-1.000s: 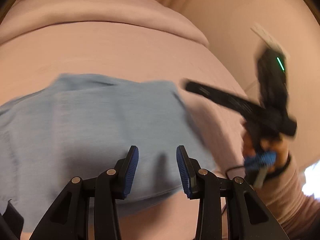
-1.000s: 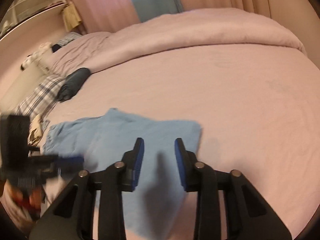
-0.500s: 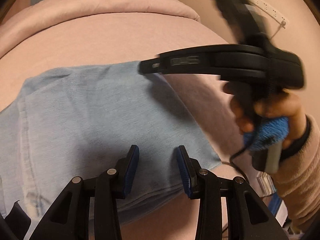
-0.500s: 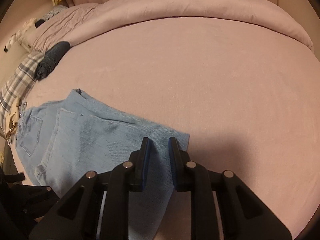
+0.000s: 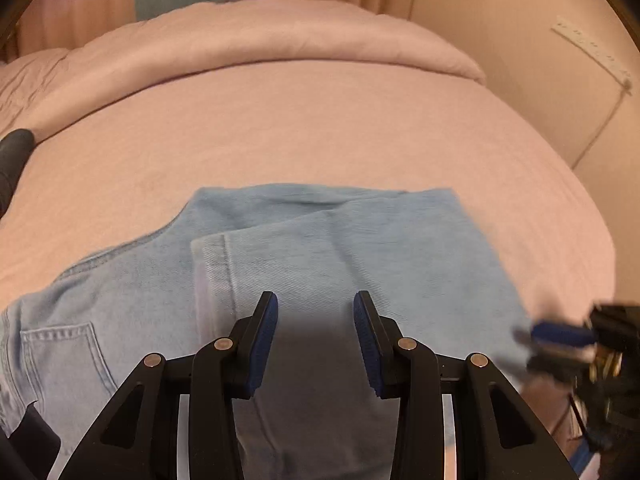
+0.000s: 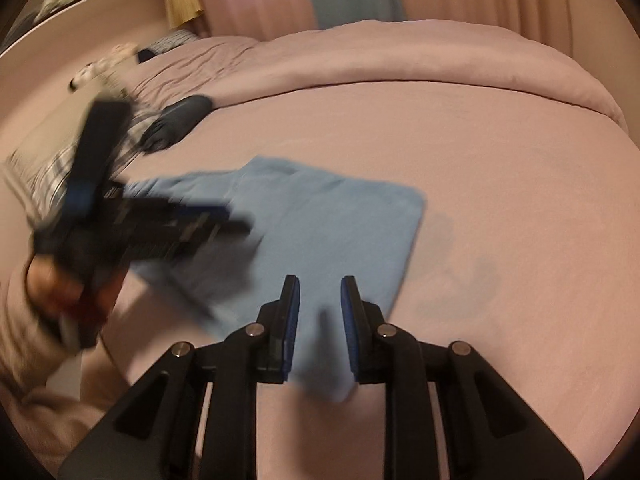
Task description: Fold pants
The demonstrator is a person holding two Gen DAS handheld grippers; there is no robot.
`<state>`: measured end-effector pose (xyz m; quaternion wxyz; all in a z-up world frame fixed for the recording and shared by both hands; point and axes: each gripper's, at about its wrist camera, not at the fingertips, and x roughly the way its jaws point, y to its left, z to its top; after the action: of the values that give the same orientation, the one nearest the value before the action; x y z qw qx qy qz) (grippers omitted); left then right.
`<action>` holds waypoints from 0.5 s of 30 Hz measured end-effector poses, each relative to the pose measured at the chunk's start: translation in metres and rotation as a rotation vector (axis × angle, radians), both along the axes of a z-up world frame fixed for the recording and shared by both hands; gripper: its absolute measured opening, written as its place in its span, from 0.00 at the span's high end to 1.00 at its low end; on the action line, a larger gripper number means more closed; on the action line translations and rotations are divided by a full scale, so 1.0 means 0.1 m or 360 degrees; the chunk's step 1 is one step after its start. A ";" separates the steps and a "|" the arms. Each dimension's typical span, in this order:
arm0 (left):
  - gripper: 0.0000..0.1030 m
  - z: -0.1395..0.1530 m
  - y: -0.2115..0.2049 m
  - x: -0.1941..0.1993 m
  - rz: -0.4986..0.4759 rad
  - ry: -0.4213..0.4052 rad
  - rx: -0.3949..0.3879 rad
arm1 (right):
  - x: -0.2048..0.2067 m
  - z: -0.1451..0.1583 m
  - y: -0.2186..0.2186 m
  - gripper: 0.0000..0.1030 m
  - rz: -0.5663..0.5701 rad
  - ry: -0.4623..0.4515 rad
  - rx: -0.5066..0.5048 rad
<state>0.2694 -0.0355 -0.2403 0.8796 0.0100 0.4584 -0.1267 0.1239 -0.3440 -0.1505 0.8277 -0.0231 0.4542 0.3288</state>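
Note:
Light blue denim pants lie folded on the pink bed, with a leg hem laid over the seat and a back pocket at the lower left. My left gripper is open and empty just above the pants' near edge. In the right wrist view the pants lie ahead of my right gripper, which is open and empty above their near corner. The left gripper shows blurred at the left of the right wrist view. The right gripper shows blurred at the right edge of the left wrist view.
The pink bed sheet spreads far and right of the pants, with a rolled pink duvet at the back. A dark rolled garment and a plaid pillow lie at the far left. A wall runs along the right.
My right gripper has opened and pulled back from the pants' far corner to their near edge. The left gripper has drawn back, and a leg hem now lies folded over the pants.

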 end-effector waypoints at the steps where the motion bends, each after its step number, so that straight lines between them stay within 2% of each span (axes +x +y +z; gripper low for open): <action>1: 0.63 -0.04 -0.01 0.05 0.0017 0.0022 0.0025 | -0.03 -0.05 0.04 0.79 0.0022 0.0026 -0.0021; 4: 0.61 -0.17 -0.16 0.28 0.0019 0.0043 0.0032 | -0.01 -0.29 0.12 0.78 0.0028 0.0172 -0.0157; 8: 0.61 -0.17 -0.18 0.24 0.0003 0.0047 0.0058 | 0.07 -0.38 0.08 0.79 -0.0035 0.0258 -0.0107; 11: 0.61 -0.16 -0.02 0.25 0.0001 0.0041 0.0011 | 0.08 -0.37 0.11 0.79 -0.0024 0.0259 -0.0116; 15: 0.60 -0.07 0.09 0.03 0.0022 0.0019 0.0012 | 0.01 -0.27 0.14 0.79 -0.0052 0.0201 -0.0133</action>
<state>0.2719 -0.0261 -0.2476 0.8776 0.0095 0.4643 -0.1189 0.1253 -0.3296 -0.1779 0.8010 -0.0295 0.5191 0.2968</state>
